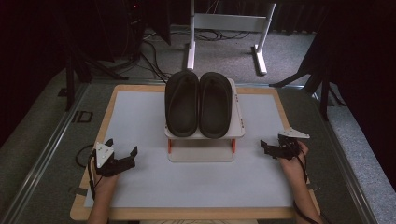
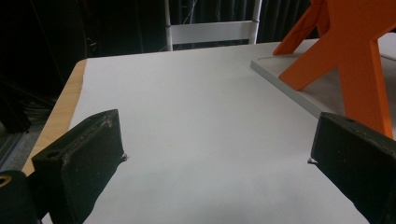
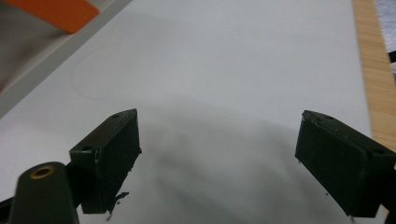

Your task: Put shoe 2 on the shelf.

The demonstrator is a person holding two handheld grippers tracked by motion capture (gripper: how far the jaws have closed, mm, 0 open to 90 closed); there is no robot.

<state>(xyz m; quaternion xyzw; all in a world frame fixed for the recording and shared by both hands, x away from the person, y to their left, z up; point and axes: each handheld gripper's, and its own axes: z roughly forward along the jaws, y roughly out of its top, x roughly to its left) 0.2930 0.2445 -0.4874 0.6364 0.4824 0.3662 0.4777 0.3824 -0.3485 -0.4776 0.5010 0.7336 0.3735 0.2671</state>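
While both hands rest low on the white mat [image 1: 140, 177], the left gripper [image 1: 122, 157] and right gripper [image 1: 269, 148] hover with jaws spread wide, nothing between them. Farther back, between them, two black slippers [image 1: 198, 103] sit side by side atop the small rack [image 1: 201, 151].

lab/studio — dark curtains [image 1: 42, 32] | floor cables [image 1: 154, 51] | camera stands [image 1: 77, 70]

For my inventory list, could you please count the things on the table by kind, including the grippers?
Black slippers: 2 (left one, right one)
Shoe rack with orange legs: 1
Grippers: 2 (left gripper, right gripper), both open and holding nothing
Total: 5
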